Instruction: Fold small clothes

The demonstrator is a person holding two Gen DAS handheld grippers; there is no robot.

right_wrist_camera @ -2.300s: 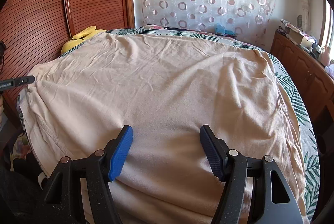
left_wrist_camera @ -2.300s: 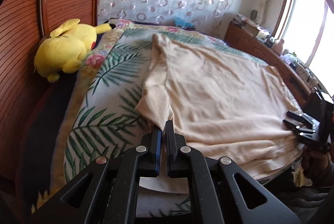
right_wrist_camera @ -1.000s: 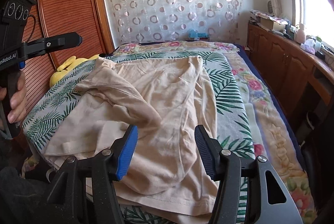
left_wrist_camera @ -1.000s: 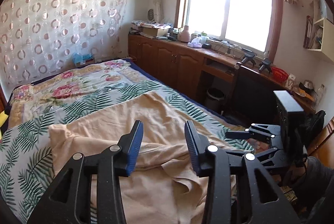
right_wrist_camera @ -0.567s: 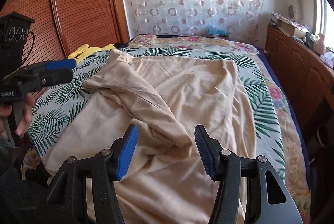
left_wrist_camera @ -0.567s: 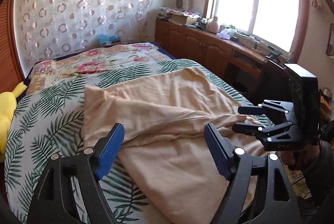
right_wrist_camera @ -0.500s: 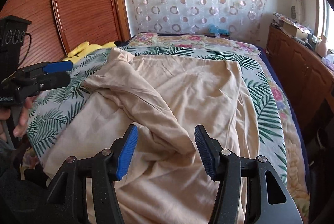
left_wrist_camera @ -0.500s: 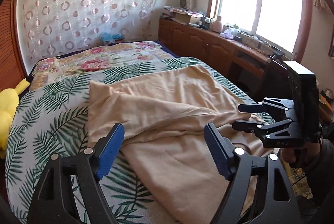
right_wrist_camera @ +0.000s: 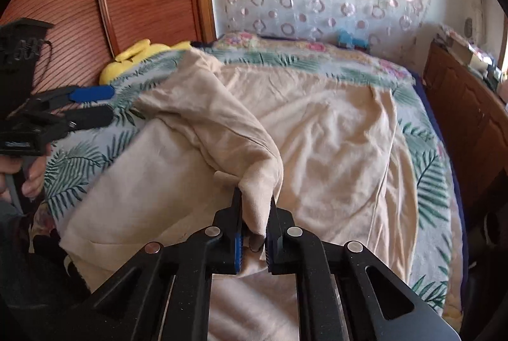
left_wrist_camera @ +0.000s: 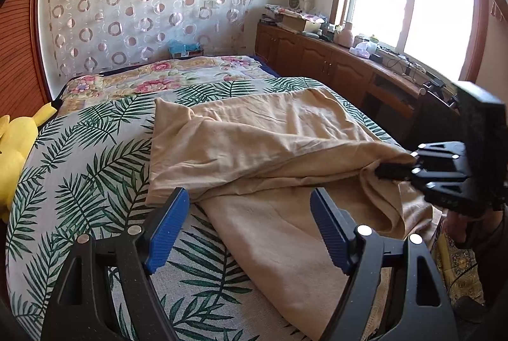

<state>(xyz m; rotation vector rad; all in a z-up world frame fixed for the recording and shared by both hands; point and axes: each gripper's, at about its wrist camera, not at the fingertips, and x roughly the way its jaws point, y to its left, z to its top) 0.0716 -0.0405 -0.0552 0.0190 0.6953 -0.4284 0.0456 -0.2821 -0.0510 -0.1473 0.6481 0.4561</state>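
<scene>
On the palm-leaf bedspread [left_wrist_camera: 79,188] the beige cotton garment [left_wrist_camera: 260,134] lies half doubled, one flap pulled over toward three o'clock. A moment ago both claws hung apart above it. Now the left gripper [left_wrist_camera: 247,223] sits lower at six o'clock, jaws spread wide, nothing between them. At three o'clock the right gripper [right_wrist_camera: 254,233] has snapped shut, clenching a bunched fold of the garment. I judge this grip lets the person drag that flap flat, while the left still needs an edge. The yellow plush toy [left_wrist_camera: 12,144] stays at nine o'clock.
</scene>
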